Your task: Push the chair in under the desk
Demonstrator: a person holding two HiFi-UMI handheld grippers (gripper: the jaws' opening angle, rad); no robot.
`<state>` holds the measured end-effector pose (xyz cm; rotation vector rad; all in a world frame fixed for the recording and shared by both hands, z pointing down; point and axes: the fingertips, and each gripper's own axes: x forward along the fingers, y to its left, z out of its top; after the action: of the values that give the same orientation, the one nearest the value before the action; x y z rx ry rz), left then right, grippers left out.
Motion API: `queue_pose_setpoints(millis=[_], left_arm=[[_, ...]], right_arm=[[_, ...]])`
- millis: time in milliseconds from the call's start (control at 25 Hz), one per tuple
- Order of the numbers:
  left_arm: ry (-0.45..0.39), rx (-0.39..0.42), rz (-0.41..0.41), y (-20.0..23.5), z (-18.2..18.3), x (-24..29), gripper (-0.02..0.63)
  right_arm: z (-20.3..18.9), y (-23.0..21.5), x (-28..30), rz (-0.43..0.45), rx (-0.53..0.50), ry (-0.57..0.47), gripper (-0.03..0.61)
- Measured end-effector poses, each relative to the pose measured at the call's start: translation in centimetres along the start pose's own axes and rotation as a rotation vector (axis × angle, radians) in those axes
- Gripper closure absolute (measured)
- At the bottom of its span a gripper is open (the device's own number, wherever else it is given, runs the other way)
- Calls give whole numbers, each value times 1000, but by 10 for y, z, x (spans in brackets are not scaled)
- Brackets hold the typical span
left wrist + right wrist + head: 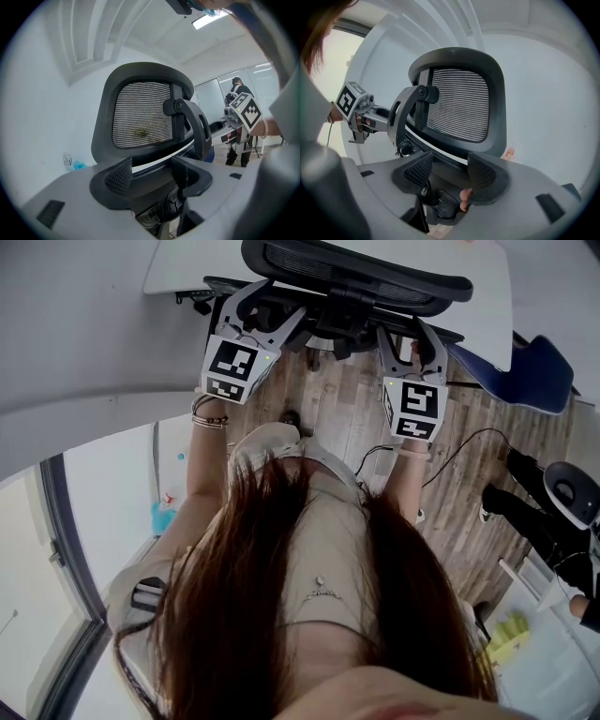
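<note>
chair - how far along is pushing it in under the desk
Done: both tongs have been brought to the back of the chair. The left tongs and right tongs are each open, with its frame at the gap. In hand: the push toward the desk. Left: the headrest already overlaps the desk's edge in the head view, but the seat is hidden, so a last shove may remain.

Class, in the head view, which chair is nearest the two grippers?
The black mesh-backed chair at the desk, right before the left gripper and right gripper; the blue chair stands off to the right.
</note>
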<state>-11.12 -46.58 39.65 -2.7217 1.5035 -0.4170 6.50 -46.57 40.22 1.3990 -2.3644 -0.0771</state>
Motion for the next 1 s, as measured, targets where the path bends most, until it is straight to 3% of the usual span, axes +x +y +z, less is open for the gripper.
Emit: queue_pose_setpoints(millis=[240, 480, 720, 1000], left_arm=[[-7, 5, -2, -1, 1, 1, 362], [-14, -22, -17, 0, 4, 1, 362], [-14, 5, -5, 0, 5, -8, 368], [-36, -30, -9, -9, 5, -25, 423]], right_arm=[[-1, 0, 0, 3, -1, 10, 333], [-2, -1, -2, -37, -5, 28, 333], [-1, -1, -5, -79, 3, 24, 334], [3, 3, -16, -117, -15, 11, 334]])
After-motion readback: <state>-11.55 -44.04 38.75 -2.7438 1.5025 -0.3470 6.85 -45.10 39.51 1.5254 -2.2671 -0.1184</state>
